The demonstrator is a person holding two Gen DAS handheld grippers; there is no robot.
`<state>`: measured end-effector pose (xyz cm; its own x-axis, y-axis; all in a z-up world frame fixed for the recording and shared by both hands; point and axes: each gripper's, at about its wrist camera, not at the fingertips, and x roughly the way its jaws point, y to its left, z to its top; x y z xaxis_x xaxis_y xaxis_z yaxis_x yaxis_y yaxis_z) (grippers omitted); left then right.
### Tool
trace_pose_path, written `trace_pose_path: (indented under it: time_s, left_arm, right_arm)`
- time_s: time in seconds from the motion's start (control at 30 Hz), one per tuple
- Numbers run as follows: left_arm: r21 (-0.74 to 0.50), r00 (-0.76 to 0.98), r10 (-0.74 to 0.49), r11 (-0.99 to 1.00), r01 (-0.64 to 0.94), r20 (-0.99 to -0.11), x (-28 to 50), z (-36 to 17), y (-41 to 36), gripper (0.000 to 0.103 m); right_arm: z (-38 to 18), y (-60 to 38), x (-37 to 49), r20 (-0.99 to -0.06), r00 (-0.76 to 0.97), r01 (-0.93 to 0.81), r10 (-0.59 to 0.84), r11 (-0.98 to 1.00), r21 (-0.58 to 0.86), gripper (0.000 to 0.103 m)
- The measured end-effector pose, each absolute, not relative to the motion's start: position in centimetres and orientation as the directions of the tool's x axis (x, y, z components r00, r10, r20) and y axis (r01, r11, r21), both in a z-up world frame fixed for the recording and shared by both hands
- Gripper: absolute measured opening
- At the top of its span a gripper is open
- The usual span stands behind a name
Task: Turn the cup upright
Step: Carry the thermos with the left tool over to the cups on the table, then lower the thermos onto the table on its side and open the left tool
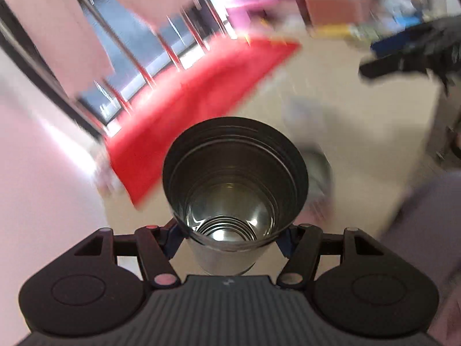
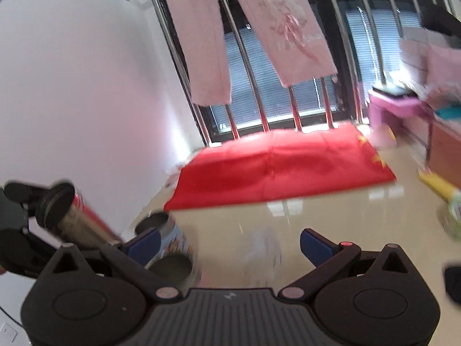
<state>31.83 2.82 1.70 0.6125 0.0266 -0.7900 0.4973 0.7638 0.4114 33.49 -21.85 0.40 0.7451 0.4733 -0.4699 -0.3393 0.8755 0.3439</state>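
Observation:
My left gripper [image 1: 232, 238] is shut on a steel cup [image 1: 234, 178], its blue pads clamped on the body below the rim. The cup's dark open mouth faces the camera and I see its shiny ribbed inside. The surroundings are blurred by motion. In the right wrist view the same cup [image 2: 77, 225] shows at the far left, held by the left gripper with its dark mouth toward the upper left. My right gripper [image 2: 230, 245] is open and empty above the beige floor, its blue fingers [image 2: 317, 245] spread wide.
A red cloth [image 2: 282, 170] lies on the beige floor below a barred window [image 2: 288, 101] with pink clothes hanging. Two other cups or cans [image 2: 170, 248] stand near the right gripper's left finger. A pink stool [image 2: 394, 109] and clutter sit at right. The right gripper shows blurred in the left view [image 1: 403, 60].

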Motion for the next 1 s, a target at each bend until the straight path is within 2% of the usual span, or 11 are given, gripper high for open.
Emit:
trace_pose_path:
  time_s: [0.07,0.23,0.3,0.4,0.6,0.73,0.8,0.83,0.87,0.93,1.0]
  left_arm:
    - [0.378,0.524,0.065,0.769,0.516,-0.849,30.5,-1.0,3.5,0.064]
    - [0.332,0.39,0.118,0.77,0.545,-0.913,30.2,-6.5,4.4,0.063]
    - [0.346,0.411,0.12,0.771,0.535,-0.904,31.3,-7.1,4.4,0.064]
    - [0.295,0.392,0.072,0.784,0.546,-0.917,33.3,-7.6,4.3,0.064]
    - [0.257,0.346,0.06,0.789,0.558,-0.936,34.1,-11.6,5.4,0.064]
    - [0.226,0.389,0.002,0.817,0.531,-0.921,34.3,-11.4,6.4,0.065]
    - [0.232,0.423,-0.015,0.819,0.526,-0.906,34.3,-10.9,6.6,0.081]
    - [0.236,0.449,-0.028,0.82,0.521,-0.893,34.0,-10.4,6.9,0.092]
    - [0.232,0.47,-0.049,0.821,0.522,-0.881,33.6,-9.8,6.9,0.097]
    - [0.21,0.517,-0.106,0.831,0.515,-0.849,32.2,-8.3,7.5,0.103]
    - [0.203,0.571,-0.137,0.847,0.491,-0.809,30.4,-6.9,8.2,0.103]
  right_arm:
    - [-0.4,-22.0,31.6,-0.489,0.735,-0.327,0.47,0.877,0.351,0.103]
    - [-1.8,-22.2,28.9,-0.518,0.726,-0.298,0.453,0.885,0.357,0.103]
    - [-2.3,-22.2,28.5,-0.526,0.729,-0.279,0.439,0.891,0.358,0.103]
    - [-3.2,-22.2,28.2,-0.542,0.728,-0.25,0.421,0.898,0.362,0.103]
    - [-5.0,-21.3,29.2,-0.588,0.708,-0.211,0.392,0.911,0.354,0.103]
    - [-5.7,-20.1,30.2,-0.611,0.694,-0.204,0.381,0.918,0.341,0.103]
    - [-5.9,-19.3,30.5,-0.62,0.686,-0.209,0.38,0.92,0.332,0.103]
    - [-5.9,-18.8,30.6,-0.624,0.684,-0.213,0.378,0.922,0.325,0.103]
    - [-5.9,-18.4,30.5,-0.627,0.682,-0.217,0.376,0.923,0.318,0.103]
    - [-5.7,-17.6,30.1,-0.63,0.68,-0.228,0.375,0.925,0.304,0.103]
    - [-5.4,-16.8,29.5,-0.63,0.681,-0.235,0.372,0.927,0.293,0.103]
